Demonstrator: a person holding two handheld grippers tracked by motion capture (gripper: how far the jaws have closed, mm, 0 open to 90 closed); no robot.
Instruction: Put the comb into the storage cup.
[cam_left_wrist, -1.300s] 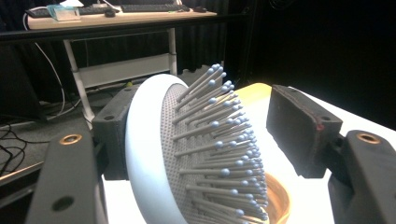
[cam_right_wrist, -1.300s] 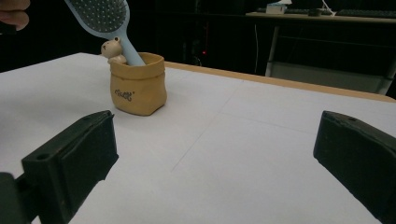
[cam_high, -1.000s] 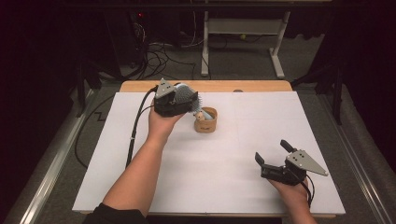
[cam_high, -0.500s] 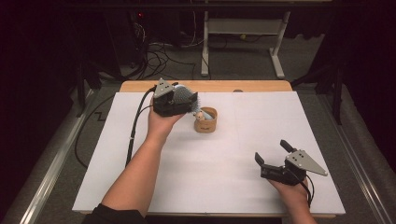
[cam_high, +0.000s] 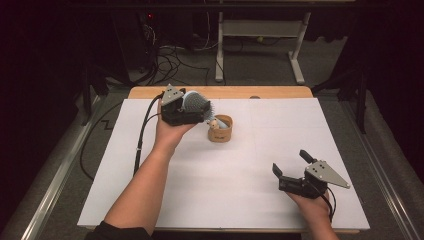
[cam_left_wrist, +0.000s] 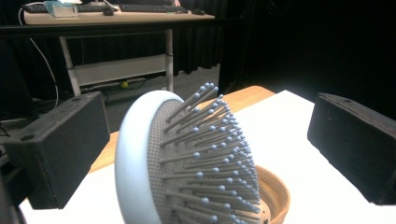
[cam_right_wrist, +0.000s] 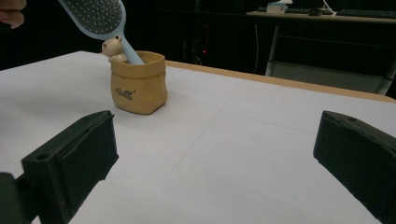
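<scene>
A pale blue hairbrush (cam_high: 196, 102) with grey bristles stands handle-down in a small tan sack-shaped pot (cam_high: 220, 129) that has a little bear figure (cam_right_wrist: 112, 48) on its rim. My left gripper (cam_high: 202, 111) sits around the brush head. In the left gripper view the brush head (cam_left_wrist: 187, 163) is between the two black jaws with a gap on each side. The jaws have just been opening, and the pot (cam_left_wrist: 275, 196) is below. My right gripper (cam_high: 291, 162) rests open near the table's front right. It faces the pot (cam_right_wrist: 137, 81) and brush (cam_right_wrist: 95, 16) with nothing between its jaws.
A white sheet (cam_high: 260, 200) covers the table, and a bare wooden strip (cam_high: 280, 92) shows along the far edge. Beyond it stand a white desk frame (cam_high: 260, 30) and loose cables (cam_high: 170, 55) on the floor. Metal rails (cam_high: 60, 170) run along both sides.
</scene>
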